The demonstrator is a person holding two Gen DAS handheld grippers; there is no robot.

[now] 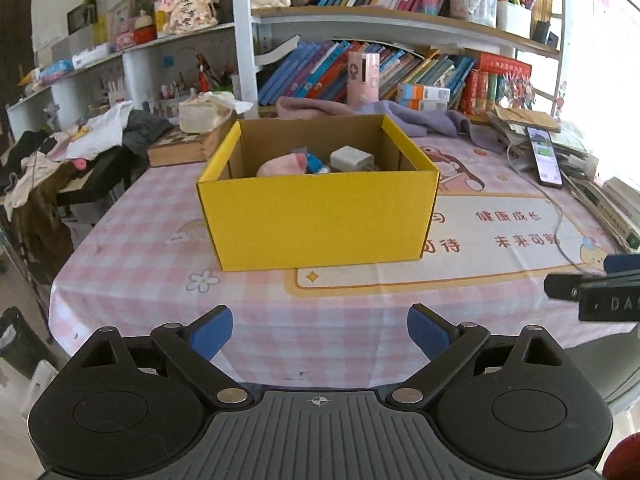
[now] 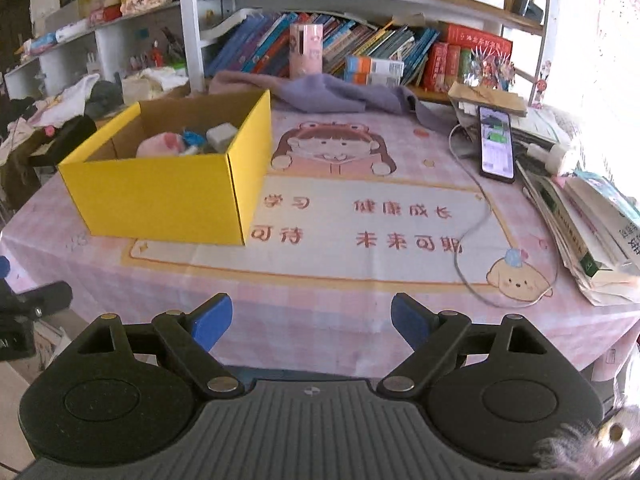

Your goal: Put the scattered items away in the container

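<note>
Currently, box: yellow box (image 1: pixel 320 220) on the pink-checked table (image 1: pixel 140 256), pink toy (image 1: pixel 280 166) and white charger (image 1: pixel 352 159) inside.
Left gripper (image 1: pixel 320 334): fingers apart, empty.
Right gripper (image 2: pixel 312 320): fingers apart, empty.

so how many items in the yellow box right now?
3 visible in the box: a pink plush at left, a small blue toy in the middle, a white charger at right. The near wall hides the floor, so more may lie below.

One yellow cardboard box (image 1: pixel 316 220) at twelve o'clock holds three things: one pink plush toy (image 1: pixel 280 166), one small blue toy (image 1: pixel 314 164) and one white plug-in charger (image 1: pixel 352 159). One black smartphone (image 1: pixel 544 158) lies at two o'clock.
</note>
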